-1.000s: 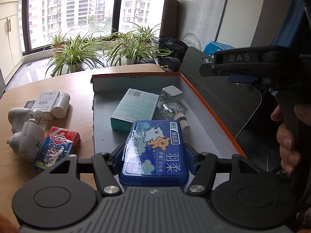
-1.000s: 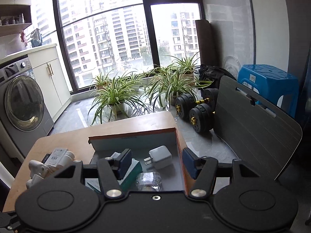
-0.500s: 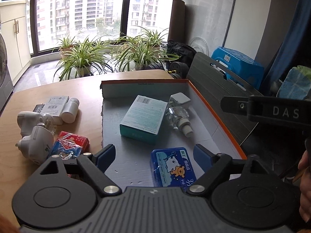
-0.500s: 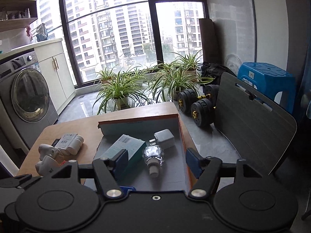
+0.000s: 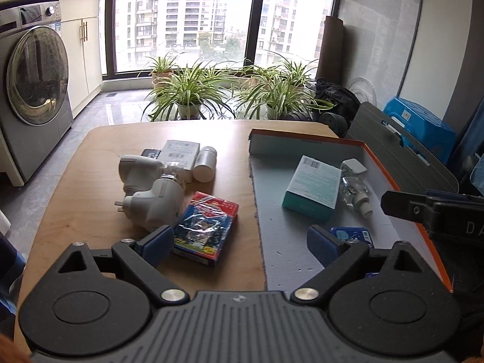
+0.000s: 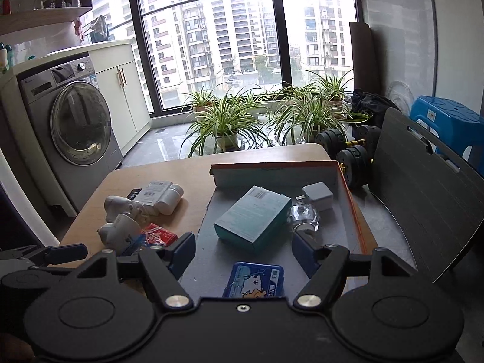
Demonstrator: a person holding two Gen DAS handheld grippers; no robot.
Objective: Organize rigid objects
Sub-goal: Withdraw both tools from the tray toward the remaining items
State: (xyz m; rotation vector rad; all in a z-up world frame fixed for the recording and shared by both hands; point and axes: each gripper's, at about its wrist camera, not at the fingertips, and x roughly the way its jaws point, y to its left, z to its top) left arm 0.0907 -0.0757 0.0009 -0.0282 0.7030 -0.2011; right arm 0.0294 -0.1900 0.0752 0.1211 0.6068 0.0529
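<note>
The left gripper [image 5: 239, 243] is hovering with jaws just opening wide, nothing between them; the blue tin [image 6: 257, 279] is lying in the tray [image 5: 408, 193]. The right gripper [image 6: 243, 249] (also released, jaws widening) is hanging over it. The card pack [image 5: 205, 227], at eleven o'clock of the left jaws, is probably next; crowded by the white plug [image 5: 154, 202], it is risking a nudge off the bench [image 5: 90, 157].

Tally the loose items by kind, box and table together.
Cartons: 2, teal carton, white carton
Blue tin: 1
Card pack: 1
White plug-in devices: 2
Charger cube: 1
Clear bottle: 1
White bottle: 1
Total: 9
</note>
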